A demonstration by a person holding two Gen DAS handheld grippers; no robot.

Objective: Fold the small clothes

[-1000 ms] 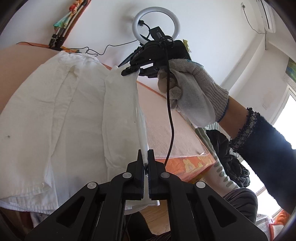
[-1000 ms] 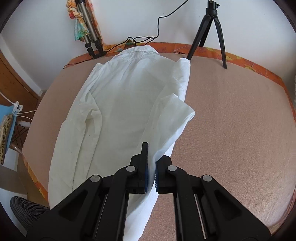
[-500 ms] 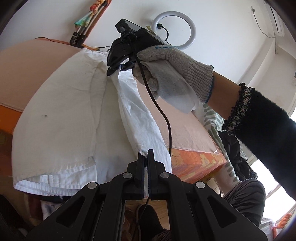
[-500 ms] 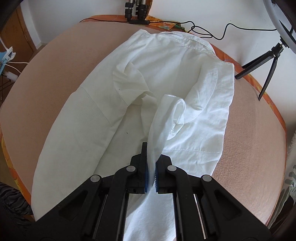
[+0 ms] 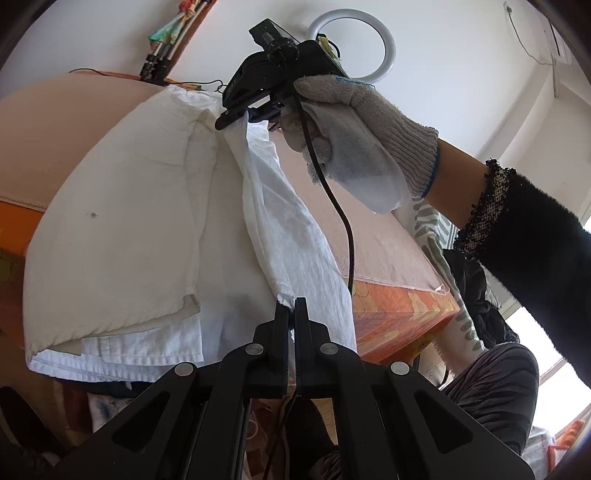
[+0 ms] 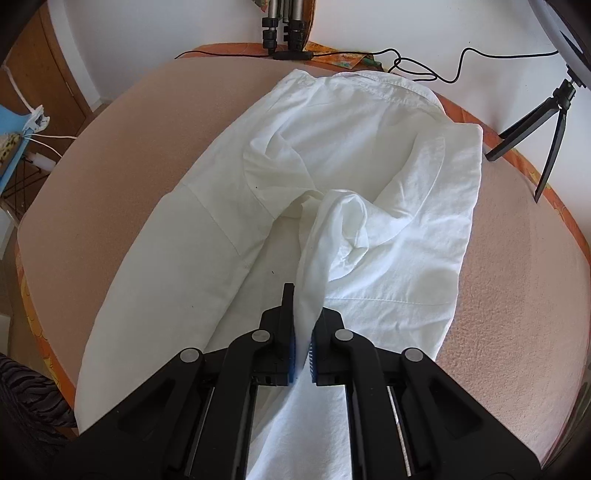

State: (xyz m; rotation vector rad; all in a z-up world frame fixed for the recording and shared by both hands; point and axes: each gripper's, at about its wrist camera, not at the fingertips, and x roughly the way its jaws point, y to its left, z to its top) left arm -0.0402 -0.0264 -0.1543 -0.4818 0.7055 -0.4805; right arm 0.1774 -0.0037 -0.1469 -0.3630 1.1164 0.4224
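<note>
A white shirt [image 6: 354, 122] lies collar-away on the pink table cover [image 6: 517, 258], both side panels partly folded inward. My right gripper [image 6: 303, 314] points steeply down and is shut on a bunched strip of the shirt's right side, which rises from the fold to the jaws. In the left wrist view, the same gripper [image 5: 236, 118], held by a gloved hand [image 5: 354, 147], pinches the upper end of that strip. My left gripper [image 5: 294, 310] is shut on the strip's lower hem corner near the table's front edge. The white shirt [image 5: 122, 206] hangs slightly over that edge.
A ring light [image 5: 351, 48] on a black tripod [image 6: 543, 125] stands at the back right. Another tripod [image 6: 284, 33] and black cables [image 6: 424, 70] lie along the far edge. The orange table edge [image 5: 399, 314] is at the front, with a person's striped trousers [image 5: 491, 387] beside it.
The right gripper swung left and down over the shirt, carrying the side panel inward across the middle. The left gripper dropped slightly toward the table's front edge with the hem.
</note>
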